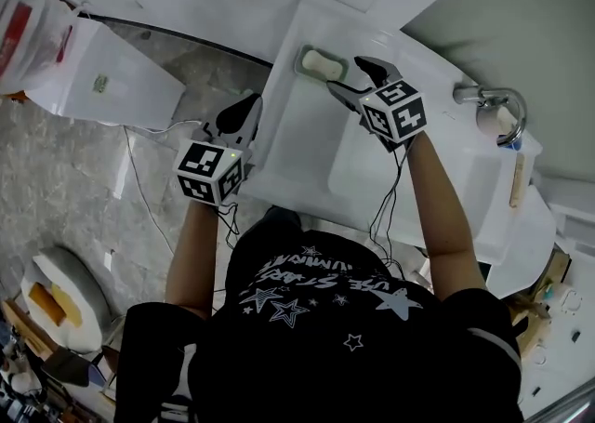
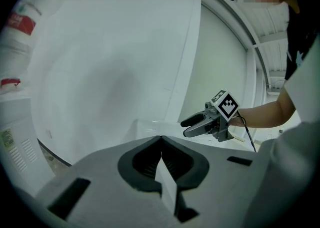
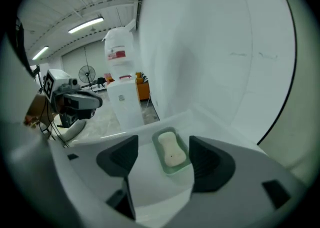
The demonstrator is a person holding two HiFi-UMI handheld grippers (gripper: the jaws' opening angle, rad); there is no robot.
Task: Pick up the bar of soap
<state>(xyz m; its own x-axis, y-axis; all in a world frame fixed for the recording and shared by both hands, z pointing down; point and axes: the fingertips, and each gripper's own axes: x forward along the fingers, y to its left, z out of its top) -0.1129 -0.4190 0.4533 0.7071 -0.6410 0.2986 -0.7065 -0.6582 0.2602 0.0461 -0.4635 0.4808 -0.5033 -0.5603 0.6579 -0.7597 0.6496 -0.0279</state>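
Observation:
The pale bar of soap (image 1: 322, 63) lies in a green dish (image 1: 301, 60) on the sink's back left corner. My right gripper (image 1: 346, 74) hovers just right of the dish, jaws open. In the right gripper view the soap (image 3: 171, 150) lies ahead in the dish (image 3: 172, 170), framed by the two dark pads (image 3: 120, 156), which do not touch it. My left gripper (image 1: 240, 112) hangs by the sink's left edge, off the basin. Its jaws (image 2: 161, 139) are shut with nothing in them. The right gripper (image 2: 190, 125) shows beyond them.
The white sink (image 1: 279, 161) has a chrome faucet (image 1: 483, 96) at the right. A white water dispenser (image 1: 102, 77) stands on the floor to the left. Cables trail down from both grippers. A white wall runs behind the sink.

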